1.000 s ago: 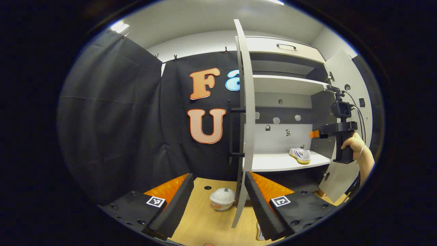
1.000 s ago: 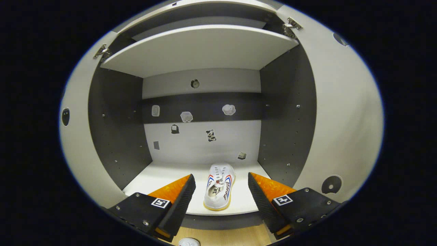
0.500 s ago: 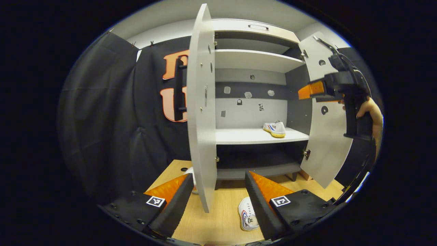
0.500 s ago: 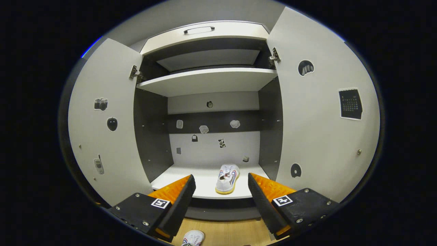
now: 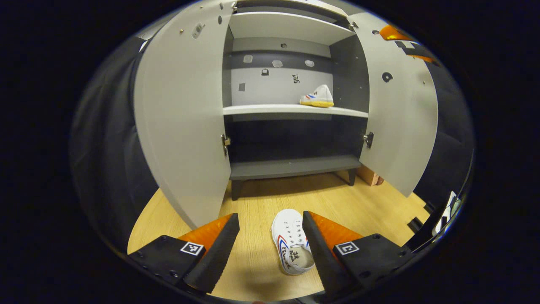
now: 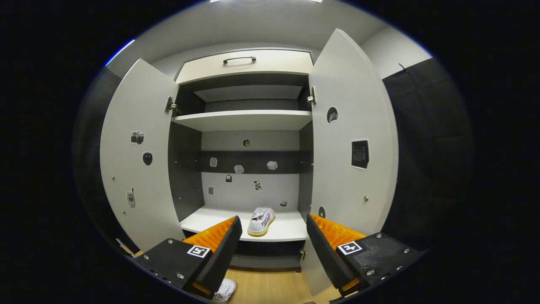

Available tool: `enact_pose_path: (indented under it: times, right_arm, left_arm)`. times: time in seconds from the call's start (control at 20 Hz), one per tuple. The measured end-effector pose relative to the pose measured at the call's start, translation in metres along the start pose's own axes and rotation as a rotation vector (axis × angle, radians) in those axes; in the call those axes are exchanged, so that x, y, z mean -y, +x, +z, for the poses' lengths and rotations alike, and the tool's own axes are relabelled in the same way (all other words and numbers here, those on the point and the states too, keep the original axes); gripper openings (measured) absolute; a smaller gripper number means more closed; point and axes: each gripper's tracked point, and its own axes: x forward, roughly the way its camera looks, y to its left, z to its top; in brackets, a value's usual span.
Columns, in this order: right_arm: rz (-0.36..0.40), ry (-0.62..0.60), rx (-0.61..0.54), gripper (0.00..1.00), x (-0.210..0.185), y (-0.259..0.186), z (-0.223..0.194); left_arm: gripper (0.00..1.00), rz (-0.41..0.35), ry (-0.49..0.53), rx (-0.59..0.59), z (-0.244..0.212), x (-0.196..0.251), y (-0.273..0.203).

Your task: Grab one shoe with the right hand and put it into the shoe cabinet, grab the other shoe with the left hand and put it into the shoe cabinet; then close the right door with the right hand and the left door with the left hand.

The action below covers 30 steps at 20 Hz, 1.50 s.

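Observation:
One white shoe with red and blue stripes (image 5: 317, 96) (image 6: 261, 221) rests on the cabinet's middle shelf (image 5: 270, 109) (image 6: 219, 219), toward its right side. The other matching shoe (image 5: 291, 241) (image 6: 223, 291) lies on the wooden floor in front of the cabinet. My left gripper (image 5: 270, 245) hovers open just above and left of that floor shoe, with nothing between its fingers. My right gripper (image 6: 272, 245) is open and empty, held back from the cabinet at shelf height; it also shows at the top right of the left gripper view (image 5: 400, 37). Both cabinet doors, left (image 5: 185, 118) (image 6: 135, 169) and right (image 5: 400, 109) (image 6: 350, 143), stand wide open.
The cabinet has an upper shelf (image 6: 242, 120), a dark bottom board (image 5: 291, 166) and a top drawer with a handle (image 6: 239, 60). Wooden floor (image 5: 363, 202) spreads before the cabinet. Black cloth walls (image 6: 426, 147) flank it. A small brown block (image 5: 370, 176) sits by the right cabinet leg.
My left gripper has swung from beside the left door's edge down toward the floor shoe. My right gripper has drawn back from the shelf, leaving the shoe there.

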Motion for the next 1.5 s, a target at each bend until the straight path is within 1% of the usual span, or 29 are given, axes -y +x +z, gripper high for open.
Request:
enact_pose_path:
  times: [0.1, 0.2, 0.3, 0.4, 0.55, 0.75, 0.8, 0.85, 0.9, 0.95, 1.0, 1.05, 1.15, 1.25, 1.3, 1.35, 1.5]
  right_arm:
    - [-0.015, 0.004, 0.000, 0.94, 0.011, -0.007, 0.001]
    - [-0.039, -0.001, -0.005, 0.94, 0.025, -0.013, 0.001]
    - [-0.066, -0.004, -0.013, 0.94, 0.038, -0.018, -0.001]
    - [-0.085, 0.000, -0.022, 0.94, 0.049, -0.022, -0.004]
    - [-0.108, -0.011, -0.043, 0.94, 0.060, -0.027, -0.010]
    - [-0.109, -0.013, -0.055, 0.94, 0.063, -0.032, -0.011]
    - [-0.105, -0.011, -0.052, 0.94, 0.062, -0.033, -0.009]
    - [-0.102, -0.012, -0.050, 0.94, 0.063, -0.034, -0.008]
    - [-0.100, -0.012, -0.049, 0.94, 0.063, -0.035, -0.007]
    - [-0.100, -0.010, -0.045, 0.94, 0.063, -0.036, -0.005]
    - [-0.099, -0.007, -0.043, 0.94, 0.063, -0.036, -0.004]
    - [-0.098, -0.004, -0.043, 0.94, 0.063, -0.037, -0.004]
    - [-0.095, 0.005, -0.042, 0.94, 0.063, -0.039, -0.004]
    - [-0.096, 0.013, -0.042, 0.94, 0.063, -0.041, -0.004]
    - [-0.096, 0.017, -0.040, 0.94, 0.062, -0.042, -0.005]
    - [-0.095, 0.021, -0.039, 0.94, 0.061, -0.044, -0.004]
    - [-0.094, 0.017, -0.028, 0.94, 0.060, -0.047, -0.001]
  left_arm:
    - [0.97, 0.008, 0.039, -0.071, -0.033, 0.000, 0.025]
    - [0.97, -0.001, 0.030, -0.160, -0.065, 0.004, 0.041]
    - [0.98, -0.004, 0.009, -0.216, -0.087, 0.006, 0.052]
    - [0.98, -0.005, 0.002, -0.267, -0.101, 0.004, 0.057]
    - [0.98, -0.030, -0.003, -0.328, -0.120, 0.009, 0.064]
    - [0.98, -0.054, -0.044, -0.405, -0.145, 0.020, 0.072]
    - [0.97, -0.071, -0.062, -0.410, -0.145, 0.025, 0.070]
    - [0.94, -0.082, -0.076, -0.394, -0.142, 0.028, 0.075]
    - [0.77, -0.105, -0.081, -0.408, -0.145, 0.032, 0.075]
    - [0.67, -0.104, -0.086, -0.412, -0.144, 0.035, 0.071]
    - [0.51, -0.111, -0.081, -0.418, -0.142, 0.035, 0.075]
    - [0.51, -0.111, -0.071, -0.436, -0.145, 0.032, 0.074]
    - [0.45, -0.115, -0.081, -0.468, -0.146, 0.032, 0.075]
    - [0.28, -0.090, -0.130, -0.470, -0.147, 0.024, 0.077]
    - [0.12, -0.092, -0.162, -0.457, -0.142, 0.023, 0.078]
    - [0.07, -0.083, -0.156, -0.456, -0.141, 0.021, 0.079]
    - [0.06, -0.048, -0.063, -0.446, -0.126, 0.013, 0.073]
